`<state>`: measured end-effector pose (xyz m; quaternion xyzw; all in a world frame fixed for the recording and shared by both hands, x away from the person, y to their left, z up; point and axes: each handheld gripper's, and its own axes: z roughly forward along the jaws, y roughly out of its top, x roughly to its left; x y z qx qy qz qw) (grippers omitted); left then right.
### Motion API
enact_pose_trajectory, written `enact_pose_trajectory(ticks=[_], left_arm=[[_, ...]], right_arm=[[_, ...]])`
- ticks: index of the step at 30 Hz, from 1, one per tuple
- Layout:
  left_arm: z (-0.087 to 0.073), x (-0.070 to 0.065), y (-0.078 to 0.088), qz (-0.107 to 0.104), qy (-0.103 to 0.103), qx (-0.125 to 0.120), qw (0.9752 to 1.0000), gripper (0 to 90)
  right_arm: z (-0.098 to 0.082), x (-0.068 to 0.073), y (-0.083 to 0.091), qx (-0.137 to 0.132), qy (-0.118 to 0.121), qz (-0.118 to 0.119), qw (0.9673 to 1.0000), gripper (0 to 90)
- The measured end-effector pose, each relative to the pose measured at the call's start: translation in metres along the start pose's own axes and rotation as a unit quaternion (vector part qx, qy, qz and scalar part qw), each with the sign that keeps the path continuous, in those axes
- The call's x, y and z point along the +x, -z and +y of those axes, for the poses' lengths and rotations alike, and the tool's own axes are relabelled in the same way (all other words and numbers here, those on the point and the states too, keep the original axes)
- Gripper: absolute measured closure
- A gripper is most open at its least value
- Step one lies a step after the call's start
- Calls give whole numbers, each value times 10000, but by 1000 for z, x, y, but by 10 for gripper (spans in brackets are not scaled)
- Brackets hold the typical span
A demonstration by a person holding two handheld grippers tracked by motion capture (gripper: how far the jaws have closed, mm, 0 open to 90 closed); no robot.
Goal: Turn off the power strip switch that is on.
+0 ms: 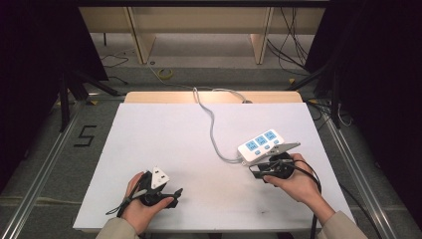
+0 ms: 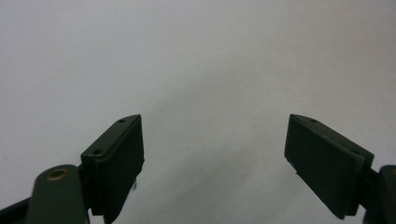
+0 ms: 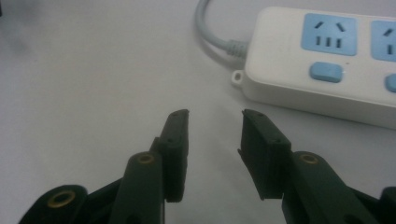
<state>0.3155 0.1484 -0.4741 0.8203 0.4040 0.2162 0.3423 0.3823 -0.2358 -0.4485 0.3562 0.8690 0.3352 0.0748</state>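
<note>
Looking like a lab or robotics test rig, not a home. A flat white rectangular tabletop [image 1: 164, 149] is sitting on a pale wooden board whose far edge [image 1: 164, 97] is showing beyond it. Aluminium rails [image 1: 47, 169] are running along both side edges on a grey floor, w/ a black "5" [image 1: 85, 135] marked at left. Loose black cables [image 1: 293, 45] and a yellow coil [image 1: 165, 73] are lying past the far edge, under pale wooden bench legs [image 1: 142, 37]. Dark screens [image 1: 35, 50] are closing in both sides.

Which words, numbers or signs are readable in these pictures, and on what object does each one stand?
"5": black mark on the grey floor left of the table.
Power strip: no brand or label readable; its blue sockets and buttons carry no legible text.
</note>
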Motion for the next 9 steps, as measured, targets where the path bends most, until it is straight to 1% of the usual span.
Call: enact_pose_trajectory(ticks=[3, 7, 9], left_arm=[[0, 1, 0, 16, -1, 1, 10000, 195], [0, 2, 0, 22, -2, 16, 10000, 192], [0, 2, -1, 30, 21, 4, 10000, 190]], right_arm=[[-2, 4, -2, 8, -7, 44, 10000, 616], [-5, 6, -5, 13, -25, 69, 10000, 611], [-6, 7, -5, -9, 16, 100, 9999, 610]])
